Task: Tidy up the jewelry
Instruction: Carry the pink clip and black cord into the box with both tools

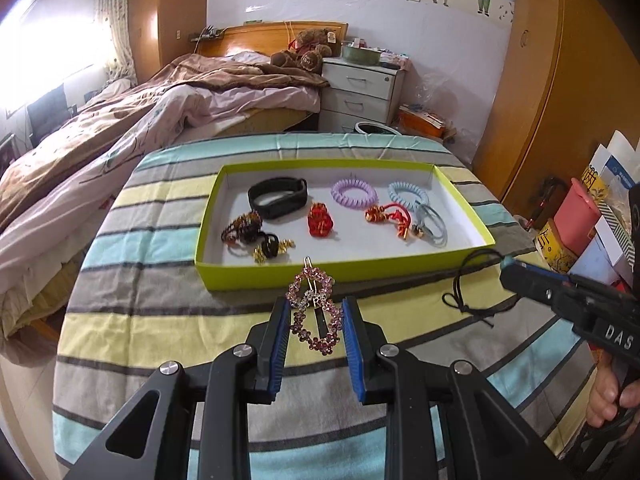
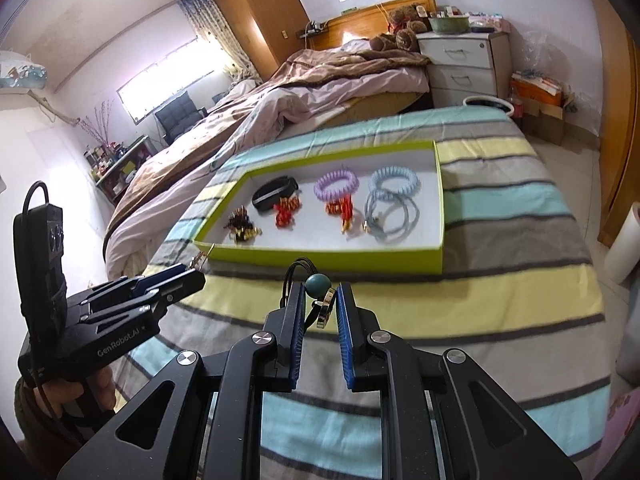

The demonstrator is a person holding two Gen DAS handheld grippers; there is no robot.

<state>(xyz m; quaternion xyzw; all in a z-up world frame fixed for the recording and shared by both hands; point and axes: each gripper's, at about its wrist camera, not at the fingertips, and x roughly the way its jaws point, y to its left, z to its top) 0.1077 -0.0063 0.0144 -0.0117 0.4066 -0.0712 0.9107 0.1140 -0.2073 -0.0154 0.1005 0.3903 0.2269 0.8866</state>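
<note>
Two pieces are in hand, both short of the box. The left gripper (image 1: 316,314) has its blue pads closed part-way on a pink rhinestone hair clip (image 1: 316,310), which stands between them above the striped cloth (image 1: 160,320). The right gripper (image 2: 318,306) is likewise narrowed on a black cord necklace (image 2: 316,300) with a teal bead and a metal ring; whether both pads press the ring cannot be told. In the left wrist view its cord loop (image 1: 470,288) trails down toward the cloth.

The step in hand looks like carrying each piece over the near wall of the green box (image 1: 340,276). Done well, each gripper would probably lift clear of that wall first, so the dangling cord does not catch, then let go low over bare white floor.

Inside the box, nearest lie a brown and gold hair tie cluster (image 1: 256,236) at left, a red ornament (image 1: 320,222) in the middle, a red knotted cord (image 1: 390,218) and grey hair ties (image 1: 430,222) at right. Farther back sit a black wristband (image 1: 278,196), a purple coil tie (image 1: 354,192) and a blue coil tie (image 1: 408,192). Free floor seems to remain along the near middle.
</note>
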